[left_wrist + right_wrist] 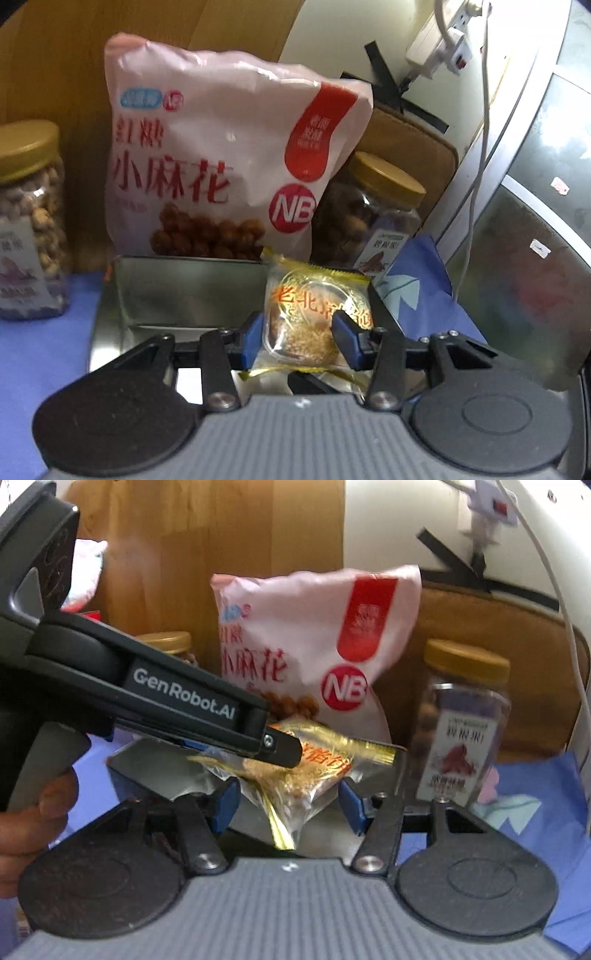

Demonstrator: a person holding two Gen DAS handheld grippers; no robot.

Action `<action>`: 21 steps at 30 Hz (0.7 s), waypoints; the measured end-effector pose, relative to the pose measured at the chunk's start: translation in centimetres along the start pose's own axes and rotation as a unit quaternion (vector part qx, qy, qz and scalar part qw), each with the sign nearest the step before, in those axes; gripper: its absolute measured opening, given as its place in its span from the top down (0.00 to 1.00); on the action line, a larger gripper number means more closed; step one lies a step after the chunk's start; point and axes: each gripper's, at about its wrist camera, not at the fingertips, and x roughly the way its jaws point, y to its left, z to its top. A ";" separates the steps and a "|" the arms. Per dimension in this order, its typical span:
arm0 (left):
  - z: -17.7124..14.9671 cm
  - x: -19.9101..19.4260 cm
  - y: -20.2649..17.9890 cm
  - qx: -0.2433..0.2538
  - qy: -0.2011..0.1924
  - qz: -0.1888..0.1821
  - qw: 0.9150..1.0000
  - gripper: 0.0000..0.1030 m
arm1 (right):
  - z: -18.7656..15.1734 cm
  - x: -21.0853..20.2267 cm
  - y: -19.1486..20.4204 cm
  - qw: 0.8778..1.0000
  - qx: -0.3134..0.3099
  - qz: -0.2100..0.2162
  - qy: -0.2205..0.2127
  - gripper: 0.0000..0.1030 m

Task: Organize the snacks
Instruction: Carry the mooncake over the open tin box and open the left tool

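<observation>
Fingers (251, 341) of left gripper (298, 341) clamp clear gold-trimmed pastry packet (317, 310), frame centre.
Right gripper (286, 805) fingers spread, not pressing it; square metal tin (177, 291) below.

The pastry packet (317, 317) is showing clear, glossy plastic film with shiny gold-foil seams, crinkling where the left tongs (299, 341) are pinching it between smooth blue plastic pads (251, 339). The tin tray (184, 291) is gleaming as polished, mirror-like metal. The pink snack bag (229, 162) is looking like soft, satin plastic, faintly creased. The two jars (373, 218) are appearing as clear plastic under matt gold lids. A blue cloth (33, 354) is covering the table, matt and smooth. The back panel (221, 546) is showing smooth wood grain.
</observation>
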 end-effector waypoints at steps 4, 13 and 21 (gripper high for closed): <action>-0.2 0.5 -0.8 0.009 -0.001 0.009 1.000 0.59 | -0.7 -0.6 -0.7 1.000 0.021 0.000 -0.019 0.30; -1.5 -2.5 -2.8 0.006 -0.021 0.047 0.999 0.56 | -1.2 -2.5 -1.5 0.996 0.035 -0.011 -0.084 0.16; -5.9 -11.3 -5.7 0.060 -0.113 0.108 0.986 0.44 | -1.2 -5.2 0.5 0.992 0.032 -0.003 -0.123 0.16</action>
